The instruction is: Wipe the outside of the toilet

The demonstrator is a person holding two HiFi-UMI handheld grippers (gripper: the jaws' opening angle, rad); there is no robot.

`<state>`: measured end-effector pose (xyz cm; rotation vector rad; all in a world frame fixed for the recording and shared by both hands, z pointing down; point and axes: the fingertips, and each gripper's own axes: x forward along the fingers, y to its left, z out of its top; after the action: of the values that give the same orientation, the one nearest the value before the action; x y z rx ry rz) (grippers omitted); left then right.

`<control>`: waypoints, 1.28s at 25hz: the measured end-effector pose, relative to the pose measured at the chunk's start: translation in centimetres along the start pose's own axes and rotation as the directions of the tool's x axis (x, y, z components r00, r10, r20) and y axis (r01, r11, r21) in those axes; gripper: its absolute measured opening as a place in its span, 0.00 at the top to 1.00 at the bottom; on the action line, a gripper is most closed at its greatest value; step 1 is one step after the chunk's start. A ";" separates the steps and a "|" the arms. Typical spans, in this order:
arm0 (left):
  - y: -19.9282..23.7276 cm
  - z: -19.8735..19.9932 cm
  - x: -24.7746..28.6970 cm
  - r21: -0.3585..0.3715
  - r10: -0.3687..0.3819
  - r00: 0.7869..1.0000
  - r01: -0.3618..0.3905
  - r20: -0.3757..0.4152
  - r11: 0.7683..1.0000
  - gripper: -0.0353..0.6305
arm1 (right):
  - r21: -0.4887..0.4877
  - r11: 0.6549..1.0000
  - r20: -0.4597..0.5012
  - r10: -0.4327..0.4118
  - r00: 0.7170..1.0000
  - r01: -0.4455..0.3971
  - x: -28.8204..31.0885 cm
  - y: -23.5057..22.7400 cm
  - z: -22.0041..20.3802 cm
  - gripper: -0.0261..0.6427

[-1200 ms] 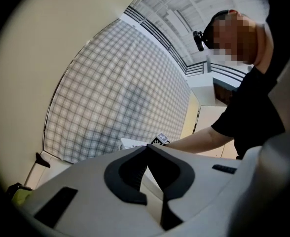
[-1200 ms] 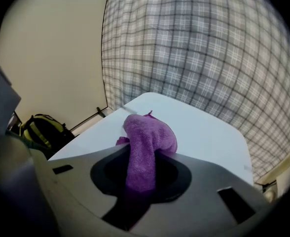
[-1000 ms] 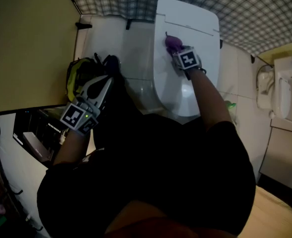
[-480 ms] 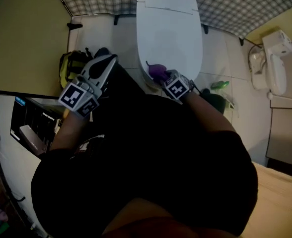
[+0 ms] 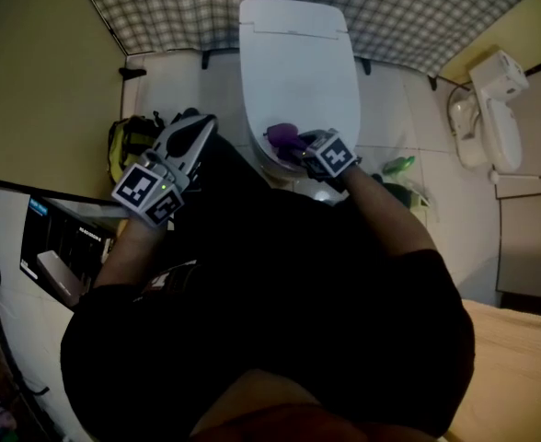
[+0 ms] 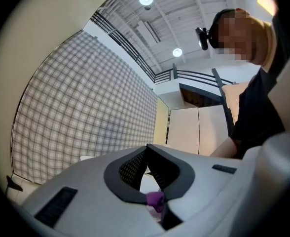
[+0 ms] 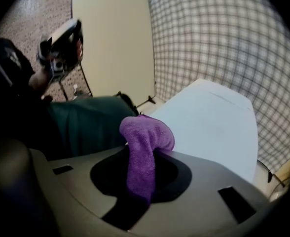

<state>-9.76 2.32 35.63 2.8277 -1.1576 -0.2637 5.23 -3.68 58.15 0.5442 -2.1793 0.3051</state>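
Observation:
The white toilet (image 5: 298, 63) stands with its lid down against the checked wall. My right gripper (image 5: 296, 145) is at the lid's near edge, shut on a purple cloth (image 5: 280, 137) that rests on the lid. In the right gripper view the cloth (image 7: 146, 137) bulges out of the jaws over the pale lid (image 7: 209, 127). My left gripper (image 5: 193, 129) is held up left of the toilet, apart from it, with its tips together. A small purple bit (image 6: 155, 199) shows low between its jaws. That gripper (image 7: 61, 46) also appears in the right gripper view.
A yellow and black bag (image 5: 126, 144) lies on the floor left of the toilet. A green bottle (image 5: 400, 163) lies to its right, and a white fixture (image 5: 488, 109) is mounted farther right. A dark box (image 5: 63, 242) sits at the left, beside a beige wall (image 5: 31, 72).
My right gripper has dragged the purple cloth from the far part of the lid down to its near edge. The left gripper has stayed raised at the left.

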 end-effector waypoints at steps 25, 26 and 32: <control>26.1 -7.2 -7.0 -0.182 0.417 0.889 -0.449 -0.187 0.875 0.94 | 0.257 0.910 0.255 -0.387 0.886 0.324 17.4 -34.9 32.8 0.82; 27.0 -7.4 -7.6 -0.186 0.431 0.881 -0.465 -0.193 0.866 0.94 | 0.269 0.906 0.244 -0.392 0.887 0.327 18.5 -35.9 33.6 0.82; 31.3 -8.8 -10.4 -0.192 0.487 0.850 -0.522 -0.203 0.831 0.94 | 0.273 0.875 0.206 -0.459 0.864 0.399 23.2 -41.6 37.0 0.82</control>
<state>-36.98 -12.69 49.77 2.1871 -1.6524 -0.1417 -12.68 -61.18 55.04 1.2434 -2.2097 0.2402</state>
